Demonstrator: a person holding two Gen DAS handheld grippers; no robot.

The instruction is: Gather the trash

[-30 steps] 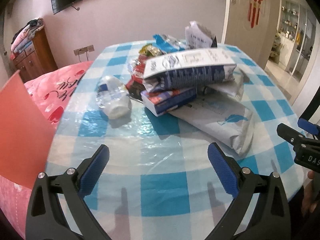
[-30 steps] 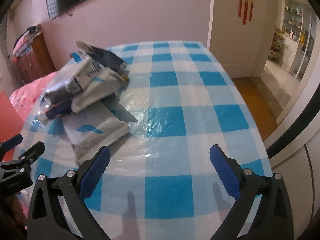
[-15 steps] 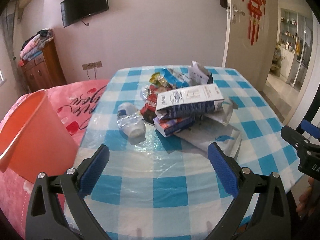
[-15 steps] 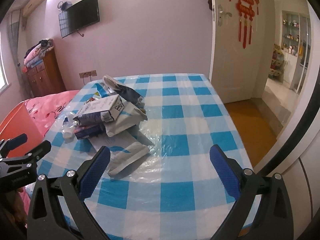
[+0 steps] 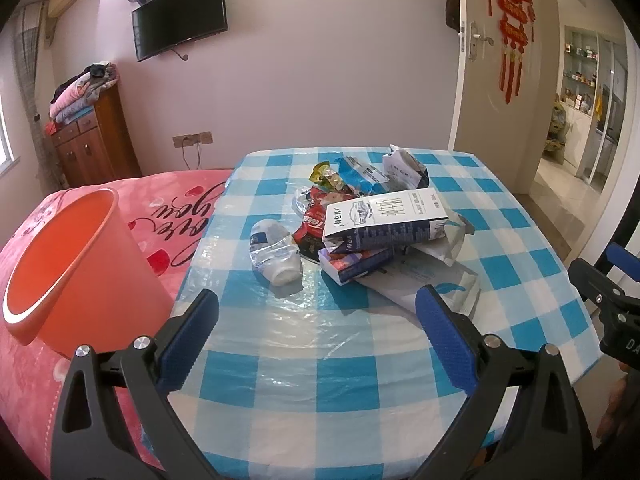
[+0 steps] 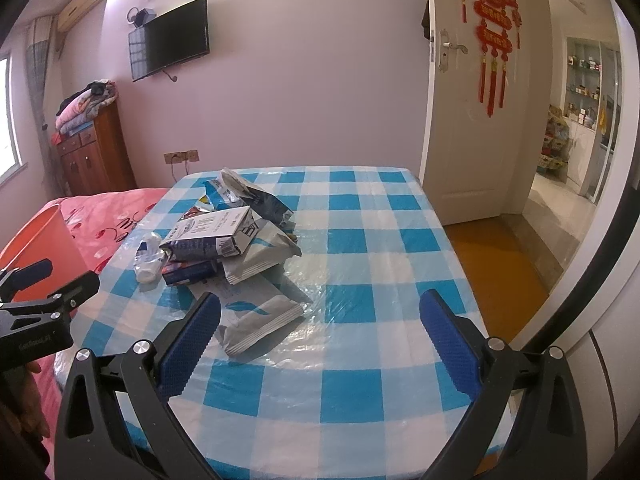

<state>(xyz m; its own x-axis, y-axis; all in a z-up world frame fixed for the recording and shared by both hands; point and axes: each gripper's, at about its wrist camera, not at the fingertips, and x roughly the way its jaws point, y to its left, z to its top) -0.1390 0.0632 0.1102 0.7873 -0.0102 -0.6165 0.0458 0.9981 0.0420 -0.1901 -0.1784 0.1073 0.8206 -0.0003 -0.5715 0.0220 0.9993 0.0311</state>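
Note:
A heap of trash lies on the blue-checked table (image 5: 360,360): a white-and-blue carton (image 5: 384,220) on top, a crushed plastic bottle (image 5: 274,250) to its left, a grey mailer bag (image 5: 432,284) underneath and snack wrappers (image 5: 360,178) behind. An orange bin (image 5: 76,272) stands on the pink bed at the left. My left gripper (image 5: 316,334) hangs open over the table's near edge, well short of the heap. My right gripper (image 6: 320,334) is open too, with the grey mailer bag (image 6: 260,316) just beyond its left finger. The carton (image 6: 210,234) and bottle (image 6: 148,258) lie further left.
The pink bed (image 5: 168,208) borders the table's left side. A wooden cabinet (image 5: 94,140) with folded blankets stands in the far-left corner, and a TV (image 5: 180,14) hangs on the wall. An open doorway (image 6: 568,128) lies to the right, past the table's edge.
Both grippers have pulled back and risen from the table. The heap now looks smaller and farther off, and the orange bin has come fully into the left view.

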